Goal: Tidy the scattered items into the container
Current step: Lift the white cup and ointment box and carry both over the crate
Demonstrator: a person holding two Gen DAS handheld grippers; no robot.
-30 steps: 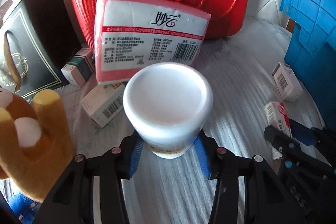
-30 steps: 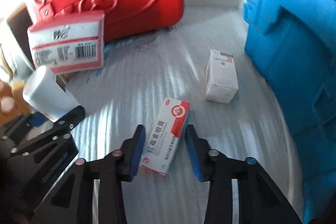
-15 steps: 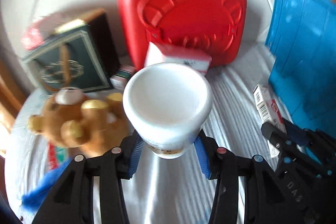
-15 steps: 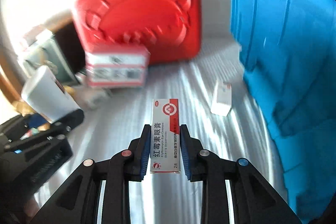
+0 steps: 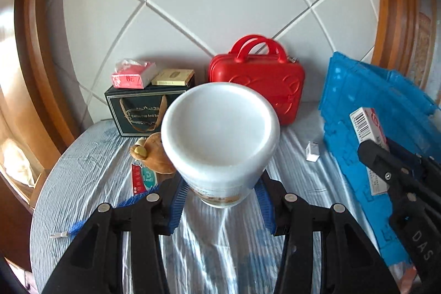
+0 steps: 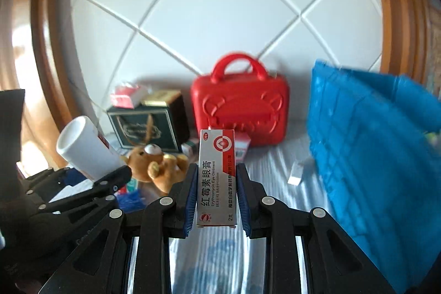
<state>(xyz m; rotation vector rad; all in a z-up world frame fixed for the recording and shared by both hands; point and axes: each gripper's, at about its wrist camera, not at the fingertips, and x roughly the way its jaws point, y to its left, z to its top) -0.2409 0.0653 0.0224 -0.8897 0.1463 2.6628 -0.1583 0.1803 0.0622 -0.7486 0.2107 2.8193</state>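
Observation:
My left gripper (image 5: 220,200) is shut on a white plastic jar (image 5: 220,134) and holds it high above the table. My right gripper (image 6: 216,194) is shut on a red-and-white ointment box (image 6: 217,178), also lifted; the box shows in the left wrist view (image 5: 368,126) too. The blue container (image 6: 372,156) stands at the right, and it shows in the left wrist view (image 5: 366,112). A small white box (image 5: 312,152) lies on the table beside it. The jar shows at the left of the right wrist view (image 6: 85,150).
A red case (image 5: 256,81) stands at the back against the wall. A dark gift box (image 5: 140,112) with packets on top is left of it. A brown plush bear (image 6: 154,164), a red-green packet (image 5: 142,178) and a blue brush (image 5: 110,214) lie on the striped cloth.
Both grippers have risen and pulled back from the table with their items. The right gripper closed on the ointment box and lifted it off the cloth.

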